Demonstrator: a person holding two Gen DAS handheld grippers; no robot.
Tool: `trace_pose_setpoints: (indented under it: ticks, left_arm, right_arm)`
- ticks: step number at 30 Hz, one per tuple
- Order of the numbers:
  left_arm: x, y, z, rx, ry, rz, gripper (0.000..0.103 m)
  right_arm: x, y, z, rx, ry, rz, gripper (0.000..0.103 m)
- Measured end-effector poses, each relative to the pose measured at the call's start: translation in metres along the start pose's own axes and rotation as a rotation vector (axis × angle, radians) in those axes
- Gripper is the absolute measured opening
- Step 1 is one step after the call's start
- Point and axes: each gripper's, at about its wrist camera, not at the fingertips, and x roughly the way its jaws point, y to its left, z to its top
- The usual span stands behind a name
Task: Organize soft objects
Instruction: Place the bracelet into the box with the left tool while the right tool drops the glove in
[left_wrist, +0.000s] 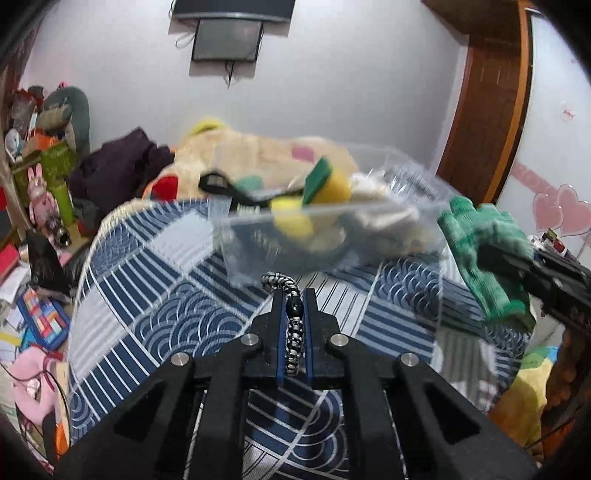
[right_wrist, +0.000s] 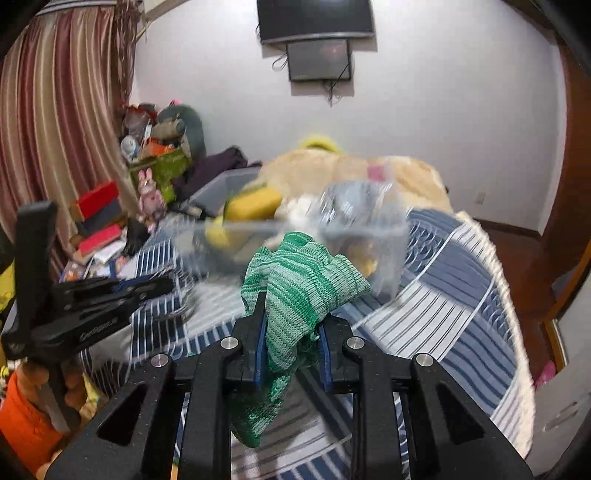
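Note:
My left gripper (left_wrist: 293, 295) is shut on a black-and-white braided cord (left_wrist: 293, 334) with a dark bead, held above the blue patterned bedspread (left_wrist: 155, 295). My right gripper (right_wrist: 290, 314) is shut on a green knitted cloth (right_wrist: 303, 284), which bunches above the fingers and hangs below them. That cloth (left_wrist: 484, 251) also shows at the right of the left wrist view. Ahead of both stands a clear plastic bin (left_wrist: 332, 236) on the bed, holding yellow-and-green sponges (left_wrist: 325, 184) and pale soft items. The left gripper (right_wrist: 147, 286) appears at the left of the right wrist view.
A beige plush blanket (left_wrist: 258, 151) and dark clothing (left_wrist: 122, 166) lie behind the bin. Boxes, toys and books crowd the left side (left_wrist: 44, 184) beside striped curtains (right_wrist: 62, 110). A wooden door (left_wrist: 487, 103) stands at right. A hand in an orange sleeve (right_wrist: 26, 410) holds the left tool.

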Motion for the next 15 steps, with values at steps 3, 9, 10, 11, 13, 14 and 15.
trace_pose_setpoints:
  ticks: [3, 9, 10, 11, 13, 14, 15]
  left_arm:
    - [-0.012, -0.002, 0.013, 0.019, -0.047, -0.006, 0.007]
    - [-0.031, -0.014, 0.047, 0.062, -0.154, -0.017, 0.007]
    - [-0.032, -0.017, 0.049, 0.065, -0.166, -0.016, 0.007]
    - [-0.033, -0.018, 0.055, 0.069, -0.180, -0.017, 0.007]
    - [-0.031, -0.016, 0.065, 0.069, -0.204, -0.013, 0.007]
    - [-0.029, -0.016, 0.069, 0.067, -0.211, -0.014, 0.007]
    - [-0.027, -0.014, 0.074, 0.062, -0.216, -0.016, 0.007]
  right_arm:
    - [-0.007, -0.004, 0.013, 0.008, -0.048, -0.014, 0.020]
    - [-0.009, -0.006, 0.039, 0.001, -0.117, -0.036, 0.020]
    - [-0.008, -0.005, 0.042, 0.001, -0.124, -0.036, 0.020]
    - [-0.007, -0.004, 0.045, 0.000, -0.133, -0.037, 0.020]
    - [-0.003, -0.003, 0.051, -0.004, -0.145, -0.041, 0.020]
    - [-0.001, -0.002, 0.054, -0.006, -0.147, -0.041, 0.020]
    - [0.003, -0.001, 0.057, -0.007, -0.147, -0.040, 0.020]
